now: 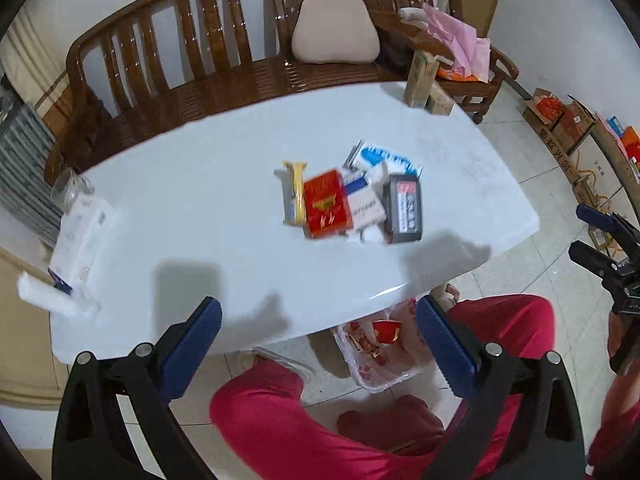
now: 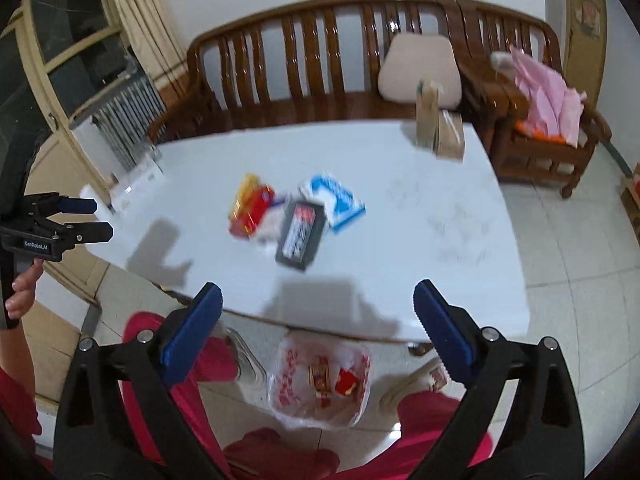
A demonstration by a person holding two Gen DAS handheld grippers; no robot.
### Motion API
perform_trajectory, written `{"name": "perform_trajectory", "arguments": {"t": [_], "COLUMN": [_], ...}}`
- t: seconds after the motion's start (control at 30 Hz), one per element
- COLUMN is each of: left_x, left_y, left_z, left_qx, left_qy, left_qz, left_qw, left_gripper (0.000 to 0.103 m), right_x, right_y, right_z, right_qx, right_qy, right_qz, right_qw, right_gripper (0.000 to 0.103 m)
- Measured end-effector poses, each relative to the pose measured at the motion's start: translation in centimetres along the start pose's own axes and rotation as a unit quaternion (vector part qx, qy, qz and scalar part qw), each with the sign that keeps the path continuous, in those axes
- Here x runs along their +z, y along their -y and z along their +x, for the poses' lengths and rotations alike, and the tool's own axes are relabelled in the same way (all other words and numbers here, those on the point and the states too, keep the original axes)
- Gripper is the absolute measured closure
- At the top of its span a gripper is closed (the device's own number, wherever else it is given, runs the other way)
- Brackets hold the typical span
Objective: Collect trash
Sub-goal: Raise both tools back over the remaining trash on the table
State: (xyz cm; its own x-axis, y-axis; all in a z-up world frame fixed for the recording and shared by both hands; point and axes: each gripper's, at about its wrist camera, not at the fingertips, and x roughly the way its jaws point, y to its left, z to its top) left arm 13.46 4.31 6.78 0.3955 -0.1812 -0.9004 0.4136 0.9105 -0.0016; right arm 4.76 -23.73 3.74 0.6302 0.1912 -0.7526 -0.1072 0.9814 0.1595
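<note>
Several pieces of trash lie heaped mid-table: a red box, a yellow wrapper, a white-and-blue pack, a dark grey box and a blue-and-white packet. On the floor under the table's near edge stands a clear plastic bag holding red scraps. My left gripper hovers high above the table's near edge, open and empty. Over the same edge, the right gripper is also open and empty.
The white table carries a white tissue box, a paper roll and a glass at left, and tan cartons at the far right. A wooden bench stands behind. The person's red trousers are below.
</note>
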Motion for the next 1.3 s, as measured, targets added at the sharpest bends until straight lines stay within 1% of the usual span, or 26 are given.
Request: {"name": "perform_trajectory", "arguments": {"t": [0.13,0.2,0.37,0.57,0.9,1.07,1.3], "left_x": [2.2,3.4,5.8,8.0,9.6,9.9,10.2], "left_y": [-0.7,-0.8,-1.6,-2.6,-4.3,-4.8,-5.2], "left_z": [-2.4,-2.8,-2.4,0.5,6.1,8.8,12.7], "left_qx": [0.008,0.009,0.0,-0.002,0.005,0.002,-0.002], "left_qy": [0.021,0.028,0.027,0.003,-0.032,-0.05,-0.073], "left_qz": [0.002,0.003,0.005,0.004,-0.001,-0.006,-0.009], "left_qw": [0.9998,0.9995,0.9996,1.0,0.9995,0.9987,0.9973], "left_gripper": [0.008,0.008,0.008,0.008,0.008,0.008,0.008], "right_x": [2.8,4.2,6.9,8.8,9.9,9.7,8.5], "right_y": [-0.7,-1.0,-1.4,-1.7,-1.3,-1.2,-1.8], "right_z": [-1.8,-2.4,-2.1,0.2,4.4,6.4,10.3], "right_qx": [-0.009,-0.012,-0.003,-0.001,0.003,0.003,-0.014], "right_qy": [0.026,0.037,0.045,0.034,0.001,-0.017,-0.043], "right_qz": [-0.019,-0.025,-0.03,-0.036,-0.029,-0.029,-0.042], "right_qw": [0.999,0.999,0.999,0.999,1.0,0.999,0.998], "right_gripper": [0.009,0.009,0.009,0.009,0.009,0.009,0.009]}}
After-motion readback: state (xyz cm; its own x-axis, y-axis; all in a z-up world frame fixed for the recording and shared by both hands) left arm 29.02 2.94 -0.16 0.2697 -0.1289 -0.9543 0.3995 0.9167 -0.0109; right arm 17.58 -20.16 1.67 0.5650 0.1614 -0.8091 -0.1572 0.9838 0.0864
